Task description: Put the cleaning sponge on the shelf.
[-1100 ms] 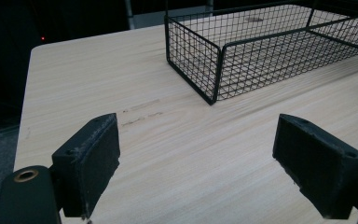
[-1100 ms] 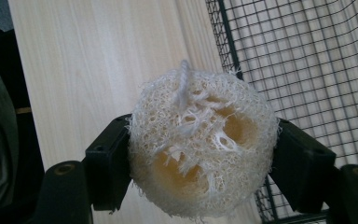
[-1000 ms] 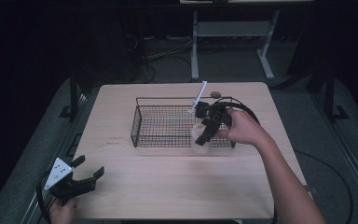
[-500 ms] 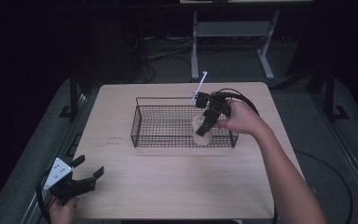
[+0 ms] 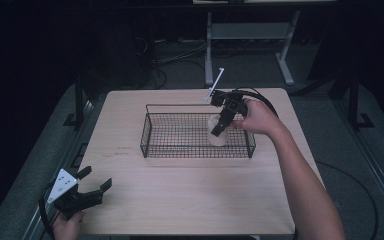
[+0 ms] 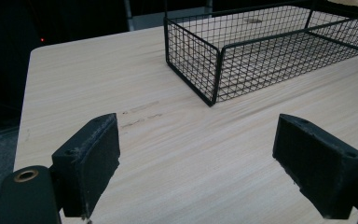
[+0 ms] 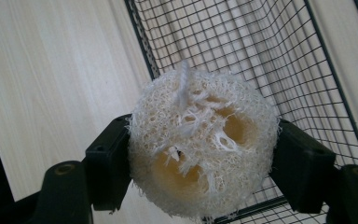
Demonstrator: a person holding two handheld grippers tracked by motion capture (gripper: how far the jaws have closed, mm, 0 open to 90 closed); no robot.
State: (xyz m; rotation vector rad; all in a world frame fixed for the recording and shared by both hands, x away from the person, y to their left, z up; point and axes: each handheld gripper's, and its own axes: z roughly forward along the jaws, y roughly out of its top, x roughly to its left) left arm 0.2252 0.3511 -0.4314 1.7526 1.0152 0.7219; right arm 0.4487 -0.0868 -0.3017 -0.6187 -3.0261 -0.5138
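- Your right gripper (image 5: 219, 128) is clamped on a pale loofah sponge (image 7: 200, 154); in the right gripper view both black pads press its sides and the sponge bulges between them.
- Seen from the high view, the sponge (image 5: 217, 131) hangs over the wire basket (image 5: 152, 131), toward the 3 o'clock end of it, at or just below rim height. Whether it touches the mesh floor cannot be told.
- The step in hand looks like setting the sponge into the basket. Lower it straight down, staying inside the rim, until it rests on the mesh before you let the jaws part.
- Watch the near wall: in the right gripper view a basket edge runs close under the sponge, so a drift toward 6 o'clock could catch the wire.
- The sponge is light and springy; release slowly, since fibres may cling to the pads and lift it back up.
- Your left gripper (image 5: 87, 189) sits at the 7 o'clock corner of the table (image 5: 180, 200), jaws spread wide with nothing between them, well apart from the basket.
- Leave it parked there; the basket seems steady enough without a second hold.
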